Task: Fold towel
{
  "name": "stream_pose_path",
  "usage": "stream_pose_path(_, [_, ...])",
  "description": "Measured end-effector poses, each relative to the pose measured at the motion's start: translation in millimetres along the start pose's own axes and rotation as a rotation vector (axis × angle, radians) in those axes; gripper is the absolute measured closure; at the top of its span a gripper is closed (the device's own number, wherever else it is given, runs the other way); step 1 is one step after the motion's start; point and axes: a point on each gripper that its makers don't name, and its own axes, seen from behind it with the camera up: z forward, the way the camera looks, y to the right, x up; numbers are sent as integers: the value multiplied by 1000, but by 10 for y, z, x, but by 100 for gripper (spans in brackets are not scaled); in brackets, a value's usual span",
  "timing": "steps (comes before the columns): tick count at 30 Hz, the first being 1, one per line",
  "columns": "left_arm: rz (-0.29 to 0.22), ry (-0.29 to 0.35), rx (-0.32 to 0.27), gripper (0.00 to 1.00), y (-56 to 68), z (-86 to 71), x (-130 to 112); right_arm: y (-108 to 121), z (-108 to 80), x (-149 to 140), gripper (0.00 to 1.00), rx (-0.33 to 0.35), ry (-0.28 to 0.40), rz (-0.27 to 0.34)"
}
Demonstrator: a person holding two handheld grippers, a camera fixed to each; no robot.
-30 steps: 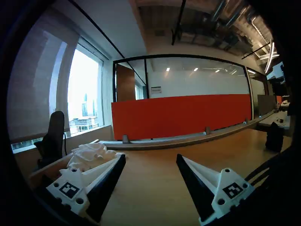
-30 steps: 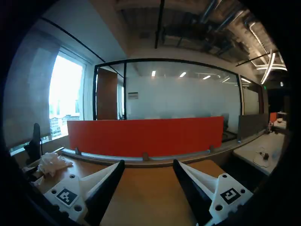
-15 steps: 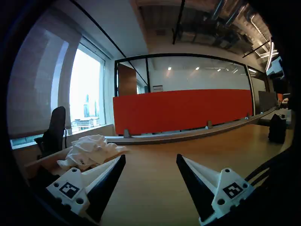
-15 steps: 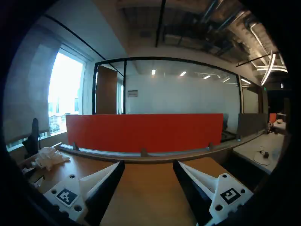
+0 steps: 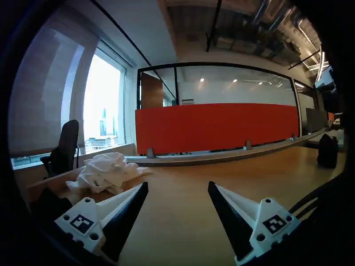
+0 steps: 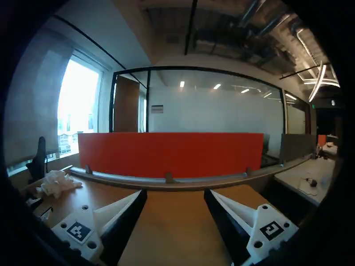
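Pointing level, both grippers (image 5: 177,183) (image 6: 174,191), jaws apart

Open-plan office. Long wood-top desk (image 5: 177,199) runs to an orange divider screen (image 5: 217,126) at 12 o'clock, standing on small metal brackets along the desk's far edge. Behind it is a black-framed glass-walled room (image 5: 235,86) with ceiling spots lit inside. Black swivel chair (image 5: 64,148) at 9 o'clock, beside a tall window (image 5: 104,111) showing city towers. Exposed ducts and pipes (image 5: 266,22) at 1 o'clock overhead. Right gripper view: a 2nd desk, white (image 6: 306,175), at 3 o'clock; strip light (image 6: 320,82) at 2 o'clock.
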Motion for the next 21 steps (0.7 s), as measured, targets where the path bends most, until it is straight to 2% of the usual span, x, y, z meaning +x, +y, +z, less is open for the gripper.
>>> stream_pose_path(8, [-47, -6, 4, 0, -55, 15, -73, -12, -23, -15, 1, 3, -5, -4])
stream_pose_path(21, [-48, -10, -3, 0, -54, 43, -76, -44, -6, 6, 1, 5, -3, 2])
